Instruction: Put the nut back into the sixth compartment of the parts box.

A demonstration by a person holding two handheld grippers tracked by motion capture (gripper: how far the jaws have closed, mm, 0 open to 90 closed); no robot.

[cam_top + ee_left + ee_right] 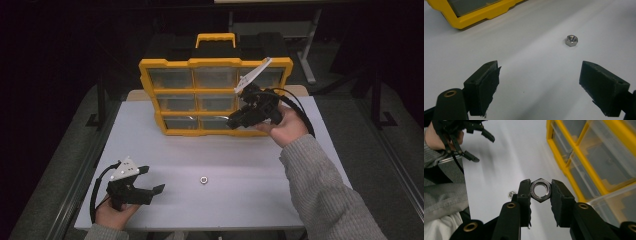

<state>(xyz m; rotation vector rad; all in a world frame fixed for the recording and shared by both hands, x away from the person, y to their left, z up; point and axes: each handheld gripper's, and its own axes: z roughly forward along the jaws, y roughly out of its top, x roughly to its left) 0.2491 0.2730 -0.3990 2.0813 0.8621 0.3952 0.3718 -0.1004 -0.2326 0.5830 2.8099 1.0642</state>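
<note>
By the yellow organizer [215, 95], the right tongs [540, 190] grip one nut [540, 190]; the second nut [571, 40] awaits the open left tongs [539, 85].

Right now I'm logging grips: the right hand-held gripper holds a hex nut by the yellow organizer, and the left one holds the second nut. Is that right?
Not quite. The left hand-held gripper is open and holds nothing; the second nut lies on the table ahead of its jaws, as the left gripper view shows. The right hand-held gripper does hold a hex nut by the organizer.

A white table [240, 160] carries a yellow compartment case [150, 80] and one small hex nut [203, 179].
</note>
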